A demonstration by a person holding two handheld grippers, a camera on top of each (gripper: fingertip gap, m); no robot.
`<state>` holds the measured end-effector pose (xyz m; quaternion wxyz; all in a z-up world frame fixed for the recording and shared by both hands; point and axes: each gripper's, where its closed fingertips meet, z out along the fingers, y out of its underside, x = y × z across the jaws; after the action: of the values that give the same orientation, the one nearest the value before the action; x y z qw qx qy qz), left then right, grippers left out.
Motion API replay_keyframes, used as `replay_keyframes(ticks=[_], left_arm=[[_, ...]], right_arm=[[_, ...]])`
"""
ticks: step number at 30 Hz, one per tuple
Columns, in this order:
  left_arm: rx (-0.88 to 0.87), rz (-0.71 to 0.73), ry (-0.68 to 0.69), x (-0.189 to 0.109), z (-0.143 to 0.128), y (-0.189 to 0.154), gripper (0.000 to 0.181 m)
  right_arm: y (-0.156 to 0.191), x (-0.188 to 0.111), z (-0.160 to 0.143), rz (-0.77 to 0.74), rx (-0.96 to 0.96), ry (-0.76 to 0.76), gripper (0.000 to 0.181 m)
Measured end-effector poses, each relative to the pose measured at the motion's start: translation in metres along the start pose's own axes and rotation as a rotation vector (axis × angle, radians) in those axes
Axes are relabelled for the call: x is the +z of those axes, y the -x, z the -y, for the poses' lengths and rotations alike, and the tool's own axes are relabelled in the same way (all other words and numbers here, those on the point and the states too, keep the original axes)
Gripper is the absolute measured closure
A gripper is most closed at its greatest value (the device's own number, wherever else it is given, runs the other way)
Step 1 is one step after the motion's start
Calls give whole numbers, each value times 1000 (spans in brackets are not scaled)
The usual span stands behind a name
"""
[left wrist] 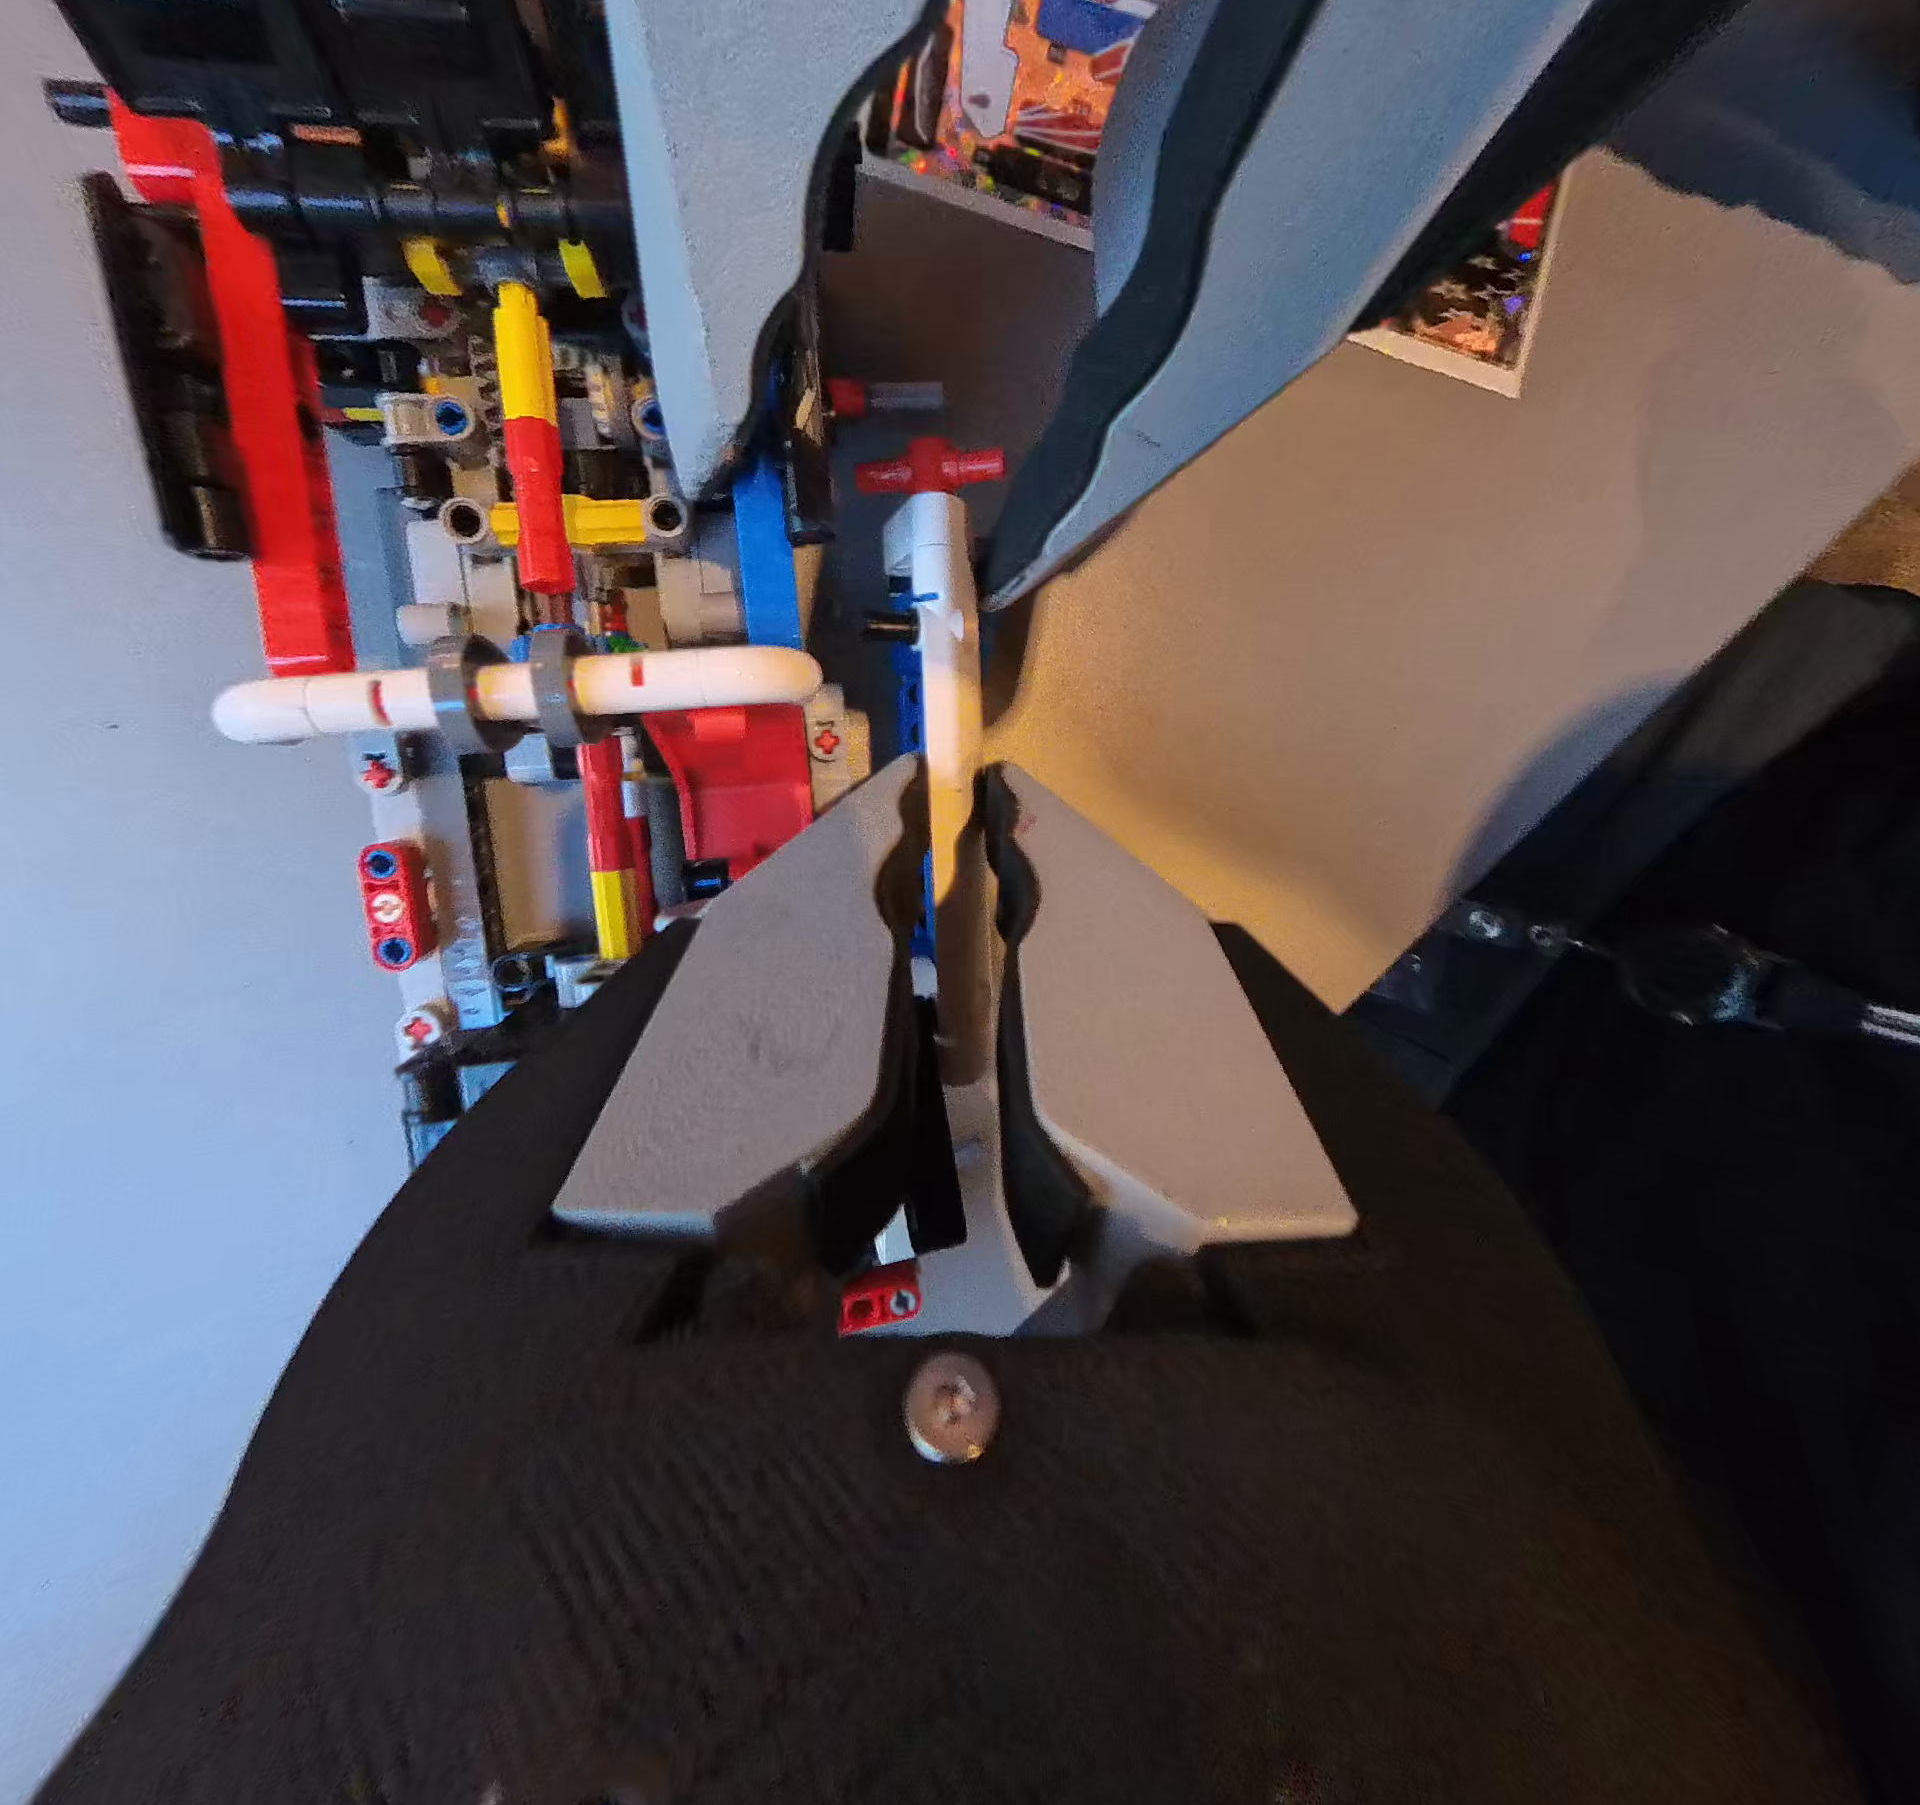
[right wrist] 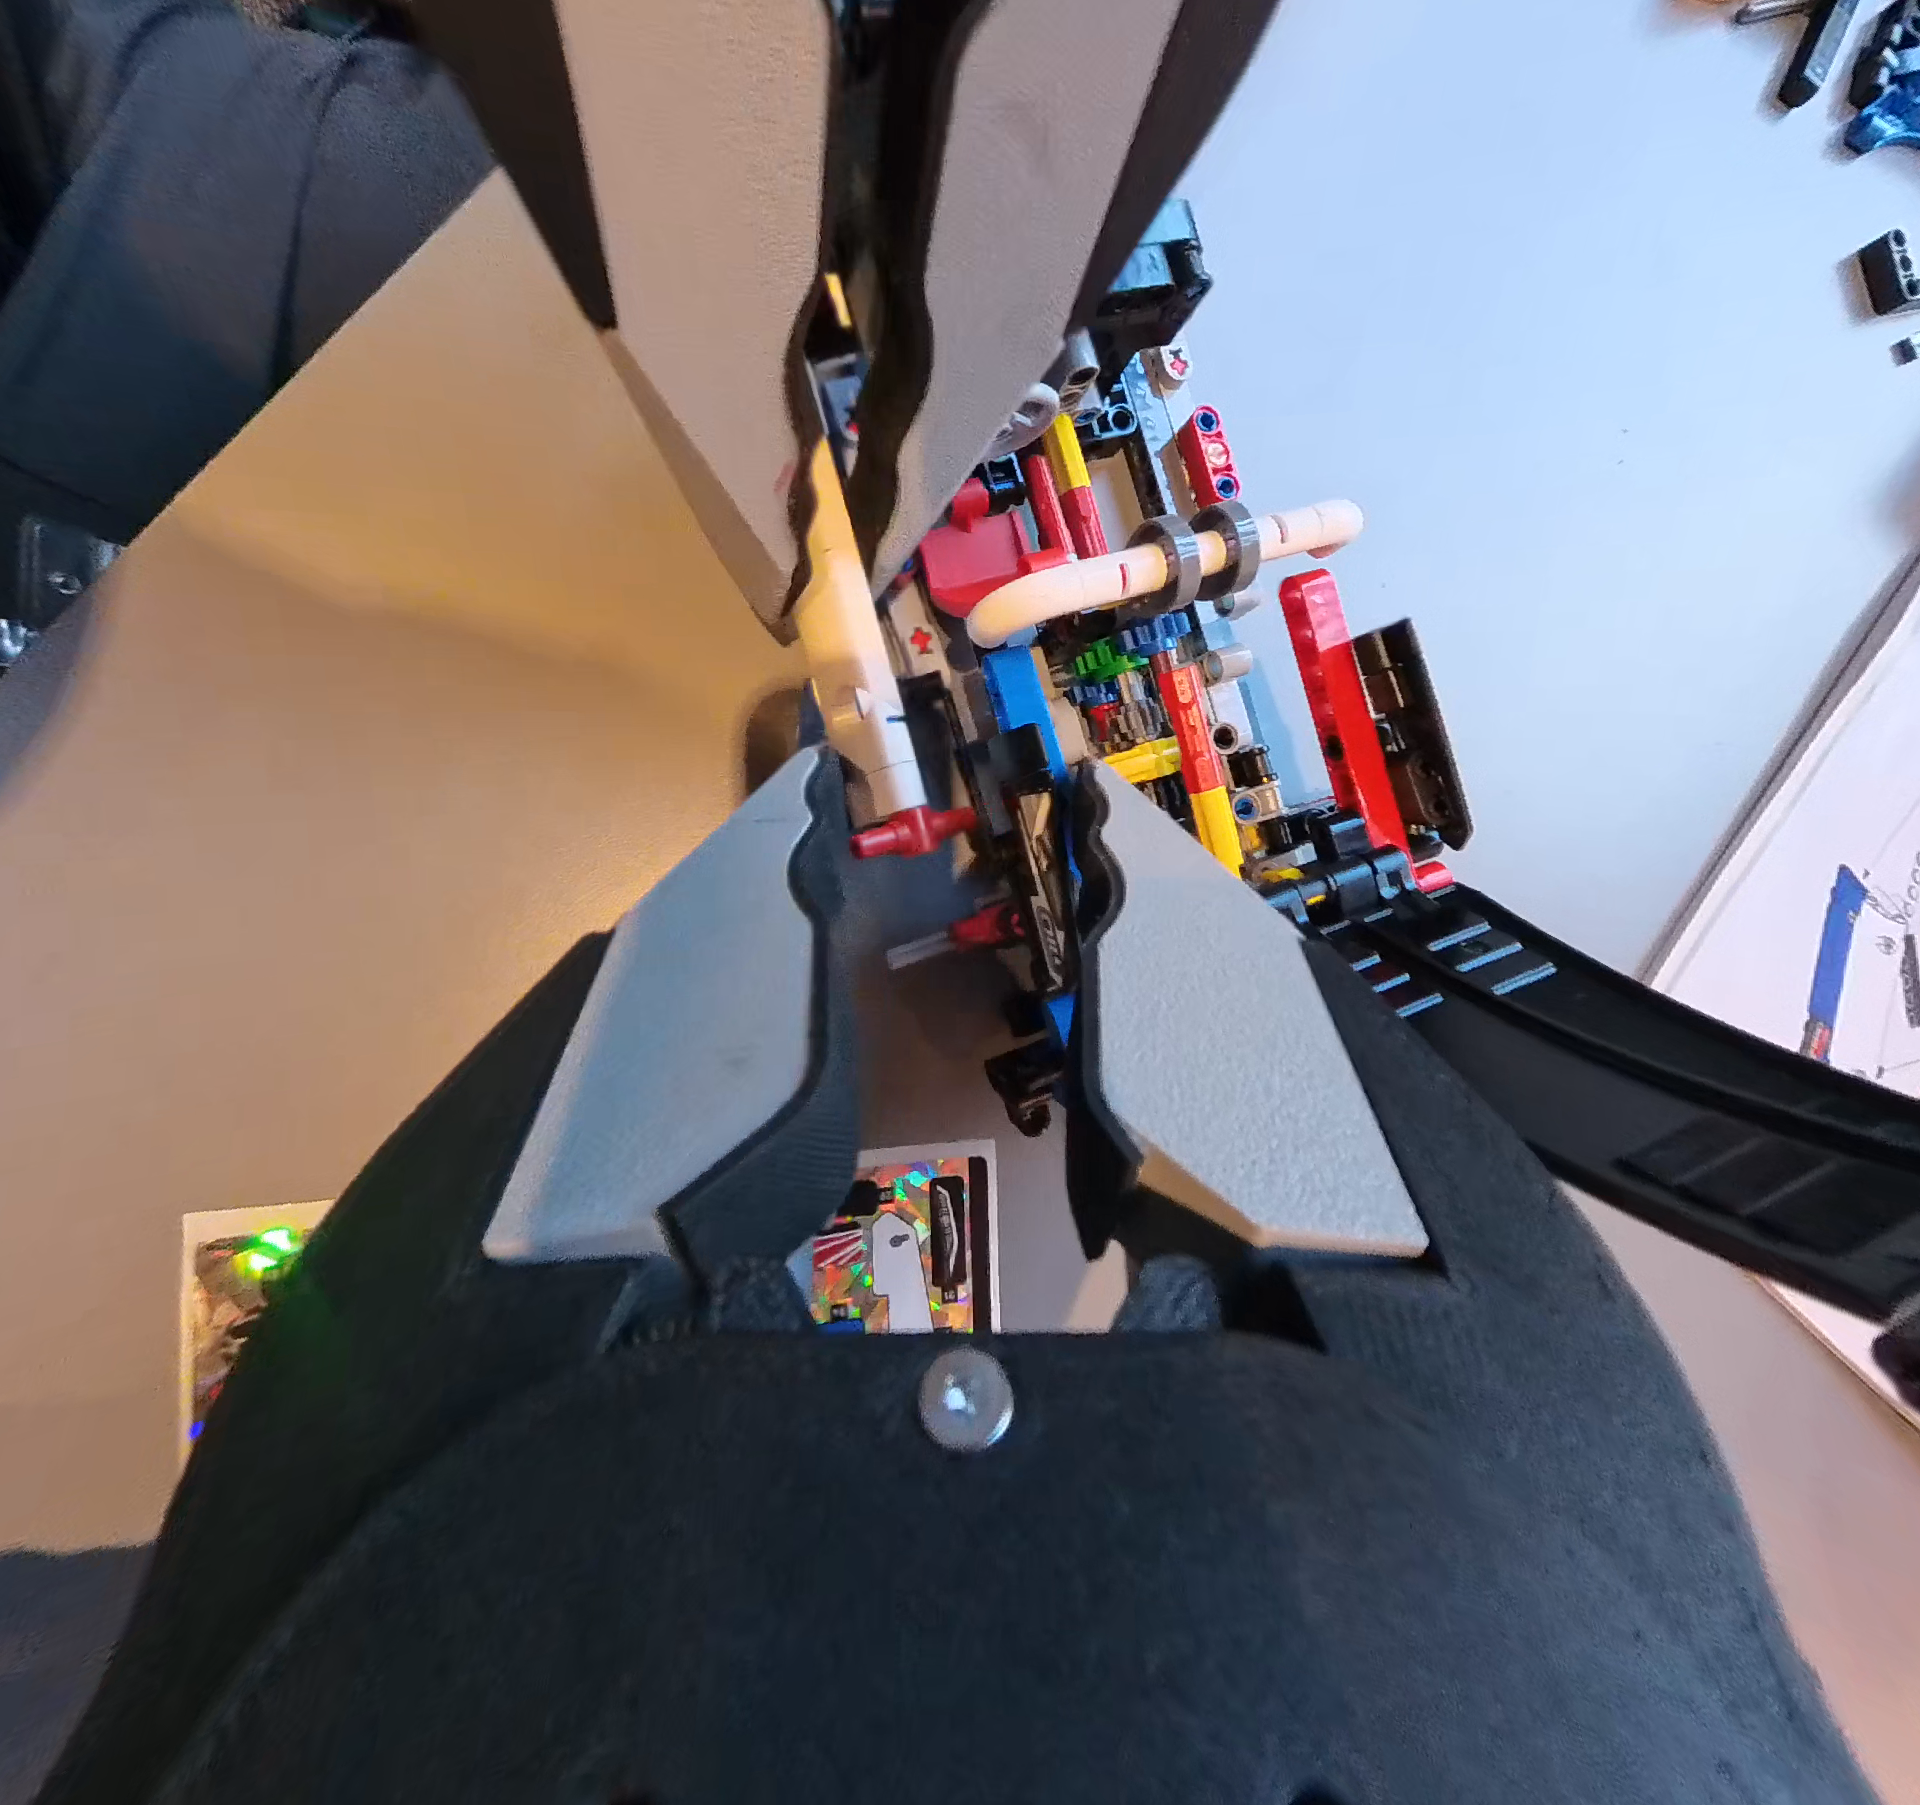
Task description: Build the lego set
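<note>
A half-built Technic model point(left wrist: 540, 529) of red, yellow, blue, grey and black parts, with a white curved tube point(left wrist: 520, 690), lies on the white table. My left gripper point(left wrist: 956, 773) is shut on a white panel piece point(left wrist: 951, 654) with a blue beam behind it, held at the model's side. My right gripper point(right wrist: 956, 779) is open. Its jaws stand wide on either side of the model's side wall, one by the white panel point(right wrist: 847, 633), the other against a black stickered panel point(right wrist: 1039, 882). Two red pins point(right wrist: 904, 833) stick out between them. Each gripper shows opposite in the other's view.
A shiny sticker sheet point(right wrist: 904, 1246) lies under my right gripper, another point(right wrist: 234, 1277) to its left. Loose dark and blue pieces point(right wrist: 1818, 10) and a black brick point(right wrist: 1886, 269) lie far right. An instruction booklet point(right wrist: 1818, 924) lies right. A long black curved part point(right wrist: 1610, 1059) extends from the model.
</note>
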<state>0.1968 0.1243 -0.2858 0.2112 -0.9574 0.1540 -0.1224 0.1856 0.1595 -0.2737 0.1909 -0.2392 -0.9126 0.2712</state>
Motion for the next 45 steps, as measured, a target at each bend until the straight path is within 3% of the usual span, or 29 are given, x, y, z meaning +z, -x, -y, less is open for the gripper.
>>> replay_keyframes(ticks=[7,14,24,29,36,42,45], left_arm=[[-54,-104,27,-2,0,8,175],[-23,-96,20,-7,-7,7,175],[-164,-296,11,-14,-12,5,174],[-155,-258,33,-15,-19,6,174],[-161,-189,5,-19,-20,4,174],[-68,-56,32,-16,-29,-1,174],[16,-36,31,-15,-29,-9,174]], right_arm=[[-7,1,3,-78,-86,-19,142],[-7,-4,16,-85,-92,-74,135],[-3,12,20,-39,-77,-39,134],[0,14,30,1,-38,-85,125],[1,20,24,2,-42,-44,127],[15,8,12,66,10,64,119],[28,-3,6,115,51,132,124]])
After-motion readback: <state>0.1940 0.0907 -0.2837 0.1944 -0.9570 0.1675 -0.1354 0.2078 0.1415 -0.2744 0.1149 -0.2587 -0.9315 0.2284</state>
